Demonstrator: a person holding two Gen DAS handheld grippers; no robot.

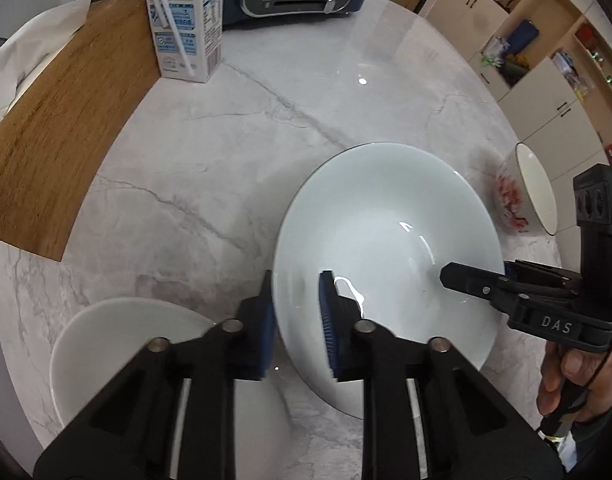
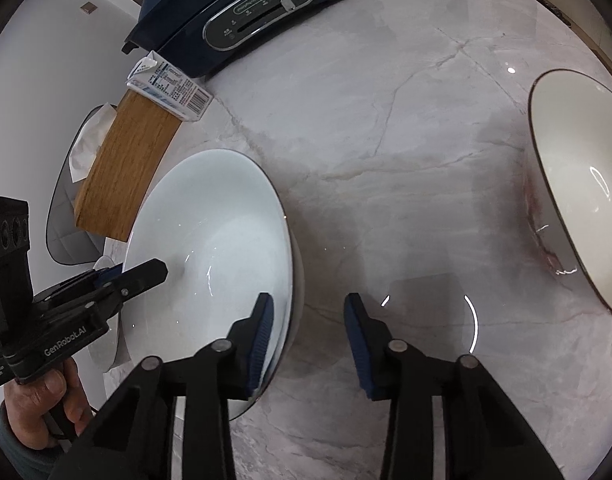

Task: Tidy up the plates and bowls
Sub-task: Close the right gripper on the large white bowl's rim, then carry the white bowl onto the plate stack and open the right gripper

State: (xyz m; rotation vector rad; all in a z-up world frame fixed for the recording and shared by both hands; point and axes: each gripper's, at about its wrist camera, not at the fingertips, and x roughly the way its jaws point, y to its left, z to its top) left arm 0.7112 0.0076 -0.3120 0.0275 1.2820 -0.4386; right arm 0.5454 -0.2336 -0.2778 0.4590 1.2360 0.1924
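Straddling the near rim of the wide white ceramic plate [image 1: 386,272], my left gripper [image 1: 297,316] has its pads either side of the edge, spread, not yet clamped. I'd close slowly and lift level. Round, it has no long axis; it sits mouth-up at lower centre.

From the right view, my right gripper [image 2: 308,344] hangs spread and empty at the plate's [image 2: 209,248] right edge, lower left.

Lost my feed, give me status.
Left gripper open astride white plate rim. Right gripper open astride opposite rim. Floral bowl beside. Nothing blocking.
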